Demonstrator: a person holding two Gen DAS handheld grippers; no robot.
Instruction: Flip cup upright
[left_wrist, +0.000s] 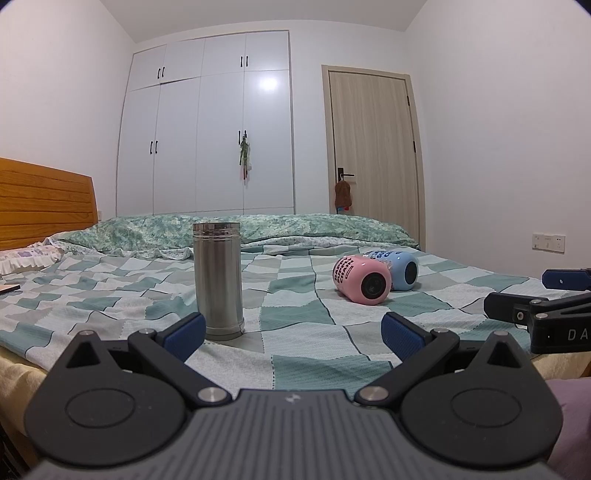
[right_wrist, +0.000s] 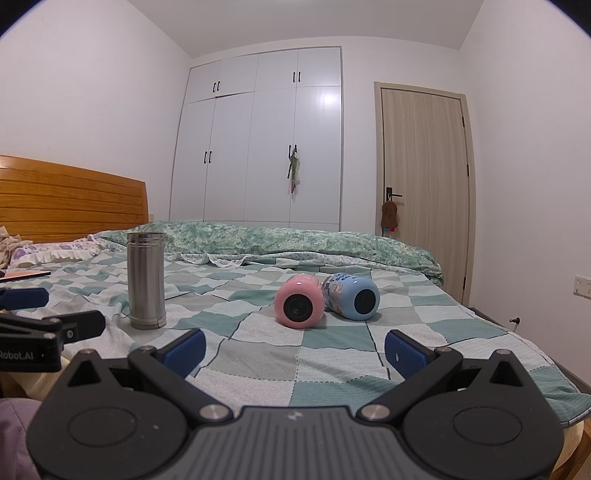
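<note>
A pink cup (left_wrist: 360, 275) (right_wrist: 300, 302) lies on its side on the checked bedspread, its base toward me. A blue cup (left_wrist: 397, 267) (right_wrist: 352, 298) lies on its side right beside it, touching or nearly so. A steel cup (left_wrist: 218, 280) (right_wrist: 146, 278) stands upright to their left. My left gripper (left_wrist: 293, 332) is open and empty, low over the near bed edge, just right of the steel cup. My right gripper (right_wrist: 294, 349) is open and empty, in front of the two lying cups.
The checked bedspread (left_wrist: 303, 354) (right_wrist: 258, 354) covers the bed, with a green duvet (left_wrist: 258, 227) rolled along the far side. A wooden headboard (left_wrist: 40, 203) and pillows are at left. A wardrobe (right_wrist: 258, 147) and door (right_wrist: 424, 177) stand behind.
</note>
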